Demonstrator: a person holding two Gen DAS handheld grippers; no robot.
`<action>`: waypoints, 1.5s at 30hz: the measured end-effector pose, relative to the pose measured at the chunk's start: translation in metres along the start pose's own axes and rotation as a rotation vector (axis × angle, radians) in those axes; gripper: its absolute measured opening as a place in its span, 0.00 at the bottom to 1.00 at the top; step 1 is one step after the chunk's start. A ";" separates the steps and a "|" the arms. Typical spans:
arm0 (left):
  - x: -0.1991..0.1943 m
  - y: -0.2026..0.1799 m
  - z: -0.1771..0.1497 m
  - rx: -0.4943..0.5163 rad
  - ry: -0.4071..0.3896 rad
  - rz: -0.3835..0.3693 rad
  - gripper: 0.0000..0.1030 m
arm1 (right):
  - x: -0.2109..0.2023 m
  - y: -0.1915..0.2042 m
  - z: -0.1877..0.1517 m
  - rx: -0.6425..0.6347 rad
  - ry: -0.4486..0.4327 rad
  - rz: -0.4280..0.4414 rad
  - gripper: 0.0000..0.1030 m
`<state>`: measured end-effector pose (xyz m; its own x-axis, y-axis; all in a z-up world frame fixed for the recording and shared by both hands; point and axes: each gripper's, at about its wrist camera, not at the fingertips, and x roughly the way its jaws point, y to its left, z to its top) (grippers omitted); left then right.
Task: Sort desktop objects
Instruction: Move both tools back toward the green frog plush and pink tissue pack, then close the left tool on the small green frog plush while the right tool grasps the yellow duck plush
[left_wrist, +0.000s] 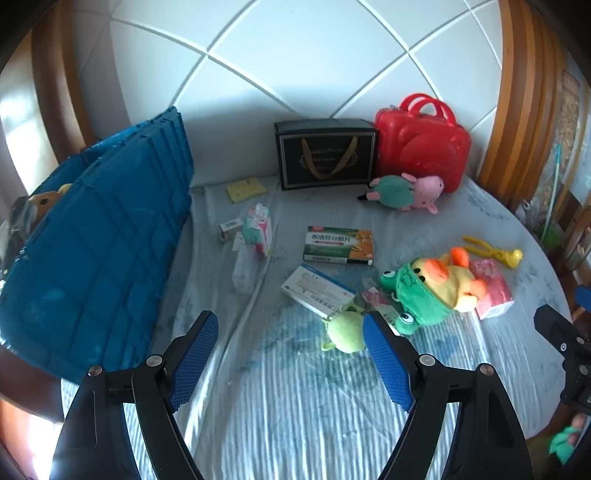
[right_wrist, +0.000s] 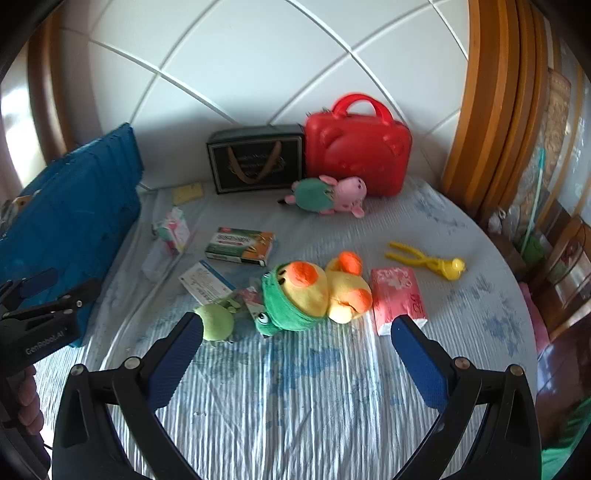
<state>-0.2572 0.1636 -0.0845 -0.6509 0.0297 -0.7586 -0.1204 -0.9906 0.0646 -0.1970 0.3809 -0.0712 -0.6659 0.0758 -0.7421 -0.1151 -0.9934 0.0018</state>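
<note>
My left gripper (left_wrist: 290, 334) is open above the striped cloth, with a small green plush (left_wrist: 345, 330) just past its right finger. Beyond lie a white medicine box (left_wrist: 317, 290), a green medicine box (left_wrist: 338, 245) and a yellow duck plush in a green frog hood (left_wrist: 432, 291). My right gripper (right_wrist: 297, 328) is also open; the duck plush (right_wrist: 314, 291) lies just ahead between its fingers, the pink tissue pack (right_wrist: 397, 295) by its right finger and the green plush (right_wrist: 216, 321) by its left. A pink pig plush (right_wrist: 328, 195) lies farther back.
A blue crate (left_wrist: 92, 243) stands at the left with a brown toy inside. A black gift bag (left_wrist: 325, 153) and a red case (left_wrist: 421, 144) stand against the white headboard. Yellow tongs (right_wrist: 428, 260), a yellow packet (left_wrist: 245, 190) and small boxes (left_wrist: 255, 229) lie around.
</note>
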 end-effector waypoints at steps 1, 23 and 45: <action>0.008 -0.001 0.002 0.003 0.009 -0.004 0.79 | 0.008 -0.003 0.000 0.007 0.016 -0.010 1.00; 0.179 -0.072 -0.043 -0.058 0.320 0.063 0.79 | 0.182 -0.042 -0.011 -0.061 0.260 0.099 1.00; 0.231 -0.094 -0.049 -0.039 0.359 0.043 0.79 | 0.246 -0.006 0.012 -0.168 0.251 0.072 1.00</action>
<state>-0.3591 0.2569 -0.2973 -0.3492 -0.0542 -0.9355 -0.0654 -0.9945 0.0821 -0.3691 0.4062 -0.2459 -0.4627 0.0018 -0.8865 0.0631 -0.9974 -0.0350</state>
